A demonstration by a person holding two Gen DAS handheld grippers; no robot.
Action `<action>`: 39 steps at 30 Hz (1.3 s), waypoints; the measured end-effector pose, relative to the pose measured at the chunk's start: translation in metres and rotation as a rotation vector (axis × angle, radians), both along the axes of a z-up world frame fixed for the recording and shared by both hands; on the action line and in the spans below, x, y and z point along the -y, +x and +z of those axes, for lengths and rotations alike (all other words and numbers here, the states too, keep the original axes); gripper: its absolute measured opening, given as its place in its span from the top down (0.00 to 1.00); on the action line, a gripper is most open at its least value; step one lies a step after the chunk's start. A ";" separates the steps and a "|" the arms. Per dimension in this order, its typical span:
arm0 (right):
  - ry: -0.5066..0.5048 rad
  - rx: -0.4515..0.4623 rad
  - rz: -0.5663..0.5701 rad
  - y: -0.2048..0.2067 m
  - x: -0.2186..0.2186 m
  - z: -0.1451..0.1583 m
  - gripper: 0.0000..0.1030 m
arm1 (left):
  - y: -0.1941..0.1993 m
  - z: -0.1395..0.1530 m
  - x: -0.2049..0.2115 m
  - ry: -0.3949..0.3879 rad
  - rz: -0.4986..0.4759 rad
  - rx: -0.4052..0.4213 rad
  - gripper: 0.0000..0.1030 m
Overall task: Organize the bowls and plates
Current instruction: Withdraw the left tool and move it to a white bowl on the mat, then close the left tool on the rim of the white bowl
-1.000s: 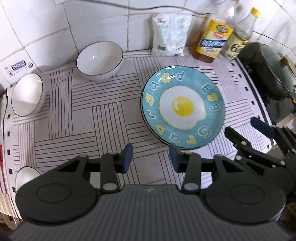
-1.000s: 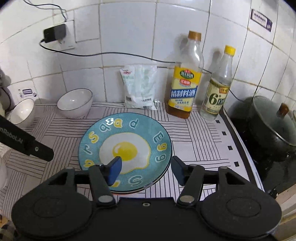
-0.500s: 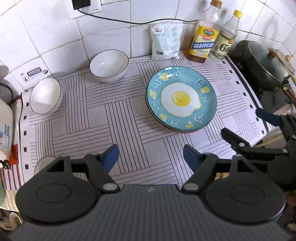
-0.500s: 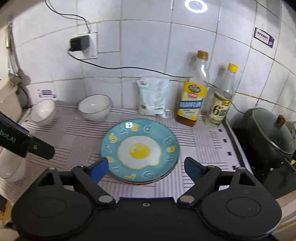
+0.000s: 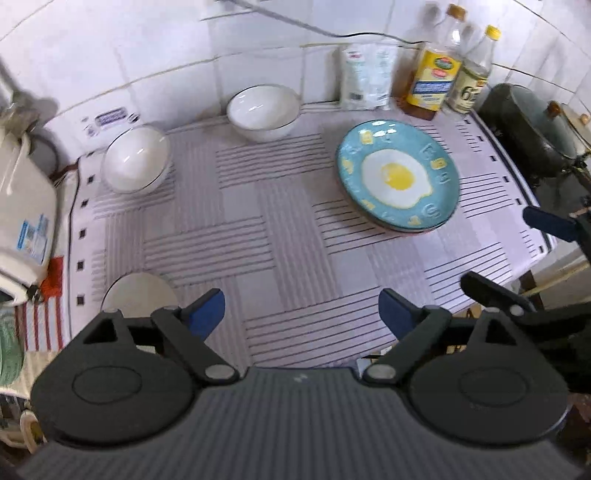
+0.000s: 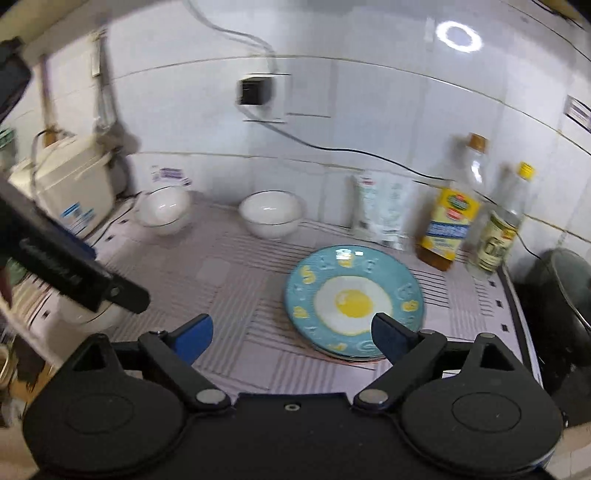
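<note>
Even indoor brightness, ring-light glare [image 6: 458, 37] on wall tiles [image 6: 369, 110], motion blur, heavy fisheye edge bending.

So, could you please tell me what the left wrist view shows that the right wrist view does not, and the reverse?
Only the left wrist view shows the left gripper with its jaws apart, and the two knobbed lids at the far right.

Only the right wrist view shows the black plug in the wall socket, the ring-shaped light reflection on the tiles, and the right gripper with its jaws apart.

Both show the egg-print plate stack, three white bowls, two bottles, the white bag and the striped cloth.
</note>
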State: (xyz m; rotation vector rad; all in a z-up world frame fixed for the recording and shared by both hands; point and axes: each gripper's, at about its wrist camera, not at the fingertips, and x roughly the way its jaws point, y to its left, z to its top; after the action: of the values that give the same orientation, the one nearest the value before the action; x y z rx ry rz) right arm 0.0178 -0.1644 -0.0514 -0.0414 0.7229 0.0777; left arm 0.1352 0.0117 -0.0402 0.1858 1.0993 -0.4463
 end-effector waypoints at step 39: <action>0.214 -0.122 0.466 0.125 -0.176 -0.131 0.41 | 0.045 -0.109 -0.192 0.048 0.403 -0.029 0.17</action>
State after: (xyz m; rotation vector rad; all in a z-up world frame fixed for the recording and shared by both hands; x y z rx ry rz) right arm 0.1428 0.0111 -0.1822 0.0003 0.8127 0.6063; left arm 0.1804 0.2037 -0.1495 -0.0023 1.1429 -0.0623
